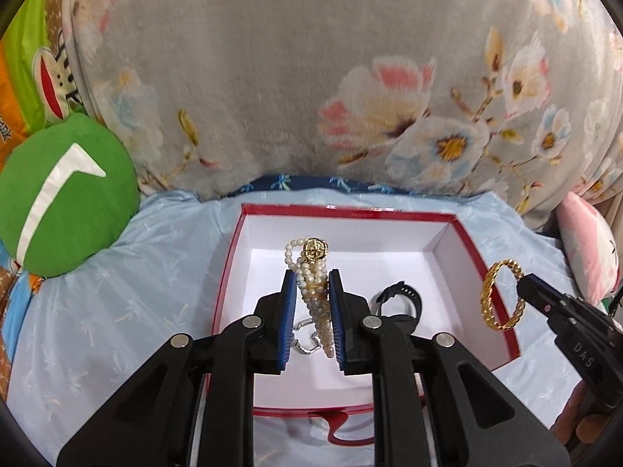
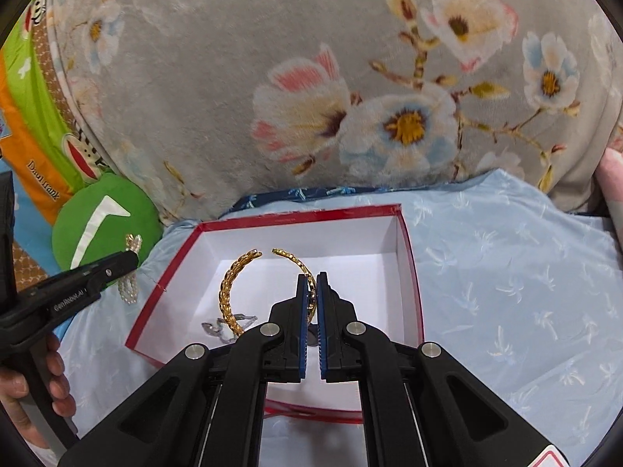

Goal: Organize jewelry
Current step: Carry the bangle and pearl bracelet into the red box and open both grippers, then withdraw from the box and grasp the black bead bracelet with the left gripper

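Left gripper (image 1: 310, 278) clamped on pearl bracelet (image 1: 313, 272) above the red box (image 1: 229, 272). Right gripper (image 2: 311, 278) pinching gold bangle (image 2: 229, 292) over the box's right wall. Inside the box: black watch (image 1: 401, 301), possibly a silver chain (image 2: 218, 329).
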Available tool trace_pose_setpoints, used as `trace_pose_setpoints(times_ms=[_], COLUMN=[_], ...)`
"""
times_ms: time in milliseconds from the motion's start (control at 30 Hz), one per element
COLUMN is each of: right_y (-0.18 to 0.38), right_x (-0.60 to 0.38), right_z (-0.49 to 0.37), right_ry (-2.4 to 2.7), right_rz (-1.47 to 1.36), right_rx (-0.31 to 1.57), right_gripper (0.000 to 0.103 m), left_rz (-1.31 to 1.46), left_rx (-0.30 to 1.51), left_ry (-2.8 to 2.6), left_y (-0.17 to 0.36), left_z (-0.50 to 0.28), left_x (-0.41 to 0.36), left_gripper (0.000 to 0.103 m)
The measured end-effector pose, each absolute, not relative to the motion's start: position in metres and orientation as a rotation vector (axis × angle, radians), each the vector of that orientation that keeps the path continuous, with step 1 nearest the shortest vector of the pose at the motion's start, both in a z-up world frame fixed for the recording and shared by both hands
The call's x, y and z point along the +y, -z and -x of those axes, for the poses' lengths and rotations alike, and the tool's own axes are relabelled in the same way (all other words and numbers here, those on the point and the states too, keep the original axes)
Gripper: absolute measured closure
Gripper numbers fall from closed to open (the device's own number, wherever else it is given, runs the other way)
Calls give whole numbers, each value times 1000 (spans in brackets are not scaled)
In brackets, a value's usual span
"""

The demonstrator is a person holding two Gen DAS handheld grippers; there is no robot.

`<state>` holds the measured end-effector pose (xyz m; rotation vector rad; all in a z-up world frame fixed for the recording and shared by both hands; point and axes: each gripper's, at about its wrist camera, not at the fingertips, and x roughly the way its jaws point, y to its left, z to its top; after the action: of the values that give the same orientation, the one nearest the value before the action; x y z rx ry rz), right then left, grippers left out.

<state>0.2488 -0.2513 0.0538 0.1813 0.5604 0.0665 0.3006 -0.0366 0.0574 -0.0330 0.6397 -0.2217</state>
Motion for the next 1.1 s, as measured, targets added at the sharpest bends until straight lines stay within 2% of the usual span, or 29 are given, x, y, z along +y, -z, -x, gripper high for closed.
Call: trace_pose_setpoints(times_ms=[600,633,667,700,733,767,967,1100], right_y=[-5,-4,-3,-3,-4,-6,-31,-37], right_x=[-245,-244,-242,-242,-242,-243,-249,-245], right_z=[-301,-303,-304,-305,-303,-300,-260,-210], right_ry=[-68,-64,-52,-44,-33,-17,-22,-56], right_rz=[-179,-167,-154,-146,-139,-138,-161,-149], right_rx=[654,652,652,648,634,611,568,576], right_gripper=[96,94,81,69,46,41,41,41], left_rz=[10,7,8,12,23,34,80,73], left_rx=[769,775,774,765,745,732,703,673], left_ry=[167,156,146,129,109,109,140,133], left_y=[6,8,8,8,5,2,-28,-44], left_z=[-353,-355,-356,-357,-355,-353,-319,-268], left_x=[-48,-48,-48,-48,-45,-43,-21,1], left_gripper=[85,73,61,33,22,22,21,15])
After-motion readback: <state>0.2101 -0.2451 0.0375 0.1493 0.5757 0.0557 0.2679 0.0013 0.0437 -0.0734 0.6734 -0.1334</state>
